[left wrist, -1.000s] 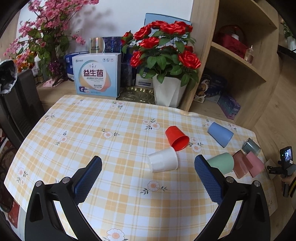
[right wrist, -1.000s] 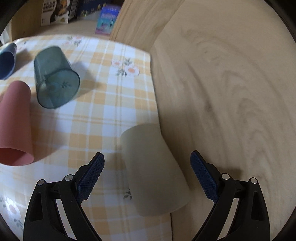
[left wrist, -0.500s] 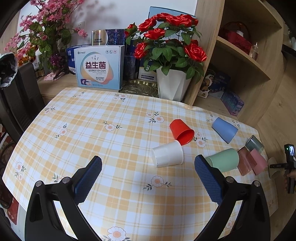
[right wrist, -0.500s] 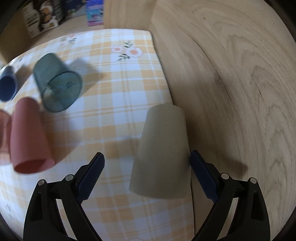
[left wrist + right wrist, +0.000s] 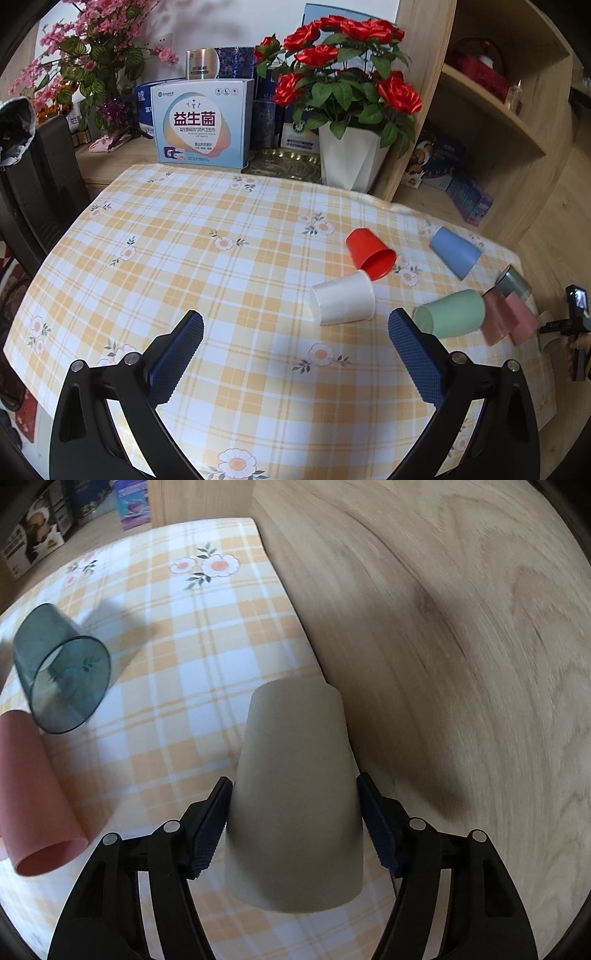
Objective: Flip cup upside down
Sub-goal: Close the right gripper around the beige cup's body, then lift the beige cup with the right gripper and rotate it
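Note:
A beige cup (image 5: 295, 794) lies on its side at the table's right edge, base pointing away, mouth toward the camera. My right gripper (image 5: 293, 819) has closed in around it, with both blue pads against its sides. My left gripper (image 5: 295, 354) is open and empty above the checked tablecloth (image 5: 184, 258). Ahead of it lie a white cup (image 5: 343, 302), a red cup (image 5: 369, 251), a green cup (image 5: 450, 317) and a blue cup (image 5: 456, 251), all on their sides.
A dark teal cup (image 5: 61, 672) and a pink cup (image 5: 33, 797) lie on their sides left of the beige cup. A rose pot (image 5: 351, 158), boxes (image 5: 203, 125) and a wooden shelf (image 5: 491, 110) stand behind the table. The wood floor (image 5: 461, 664) lies beyond the table's right edge.
My right gripper has moved forward over the beige cup and its jaws have closed onto the cup's sides. The left gripper has drifted slightly; its jaws stay open.

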